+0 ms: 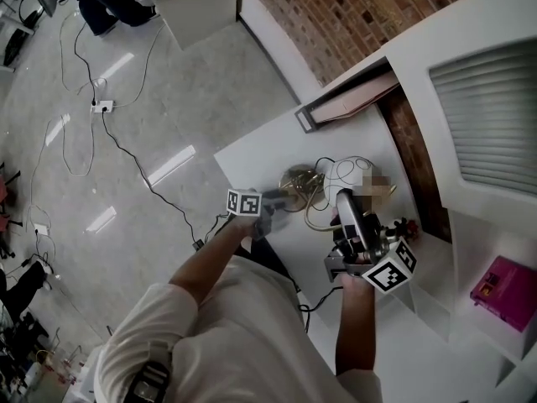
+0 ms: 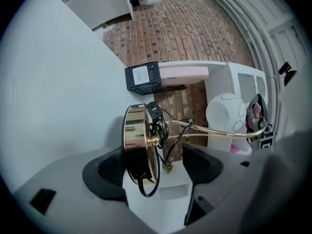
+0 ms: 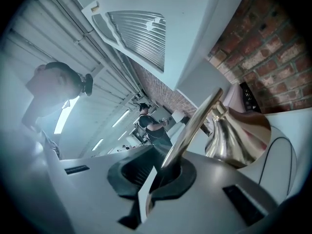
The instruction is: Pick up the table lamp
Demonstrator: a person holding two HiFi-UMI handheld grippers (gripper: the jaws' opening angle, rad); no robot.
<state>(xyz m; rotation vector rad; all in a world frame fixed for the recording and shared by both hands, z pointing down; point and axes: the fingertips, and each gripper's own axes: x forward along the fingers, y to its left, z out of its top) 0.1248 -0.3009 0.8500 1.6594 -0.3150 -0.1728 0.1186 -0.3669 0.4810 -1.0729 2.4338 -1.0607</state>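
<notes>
Brass table lamp [image 1: 312, 185] is sitting over the white table [image 1: 256, 151]. Right gripper [image 3: 157, 172] is clamping its thin stem [image 3: 195, 122], jaws closed. Left gripper [image 2: 157, 165] is gaping wide around the round base [image 2: 136, 141], not squeezing.

The white desk [image 1: 256, 156] stands against a brick wall [image 1: 336, 15]. At its far end lies a flat pink board [image 1: 357, 99], with a small black box [image 1: 304, 119] at the end of the board.
</notes>
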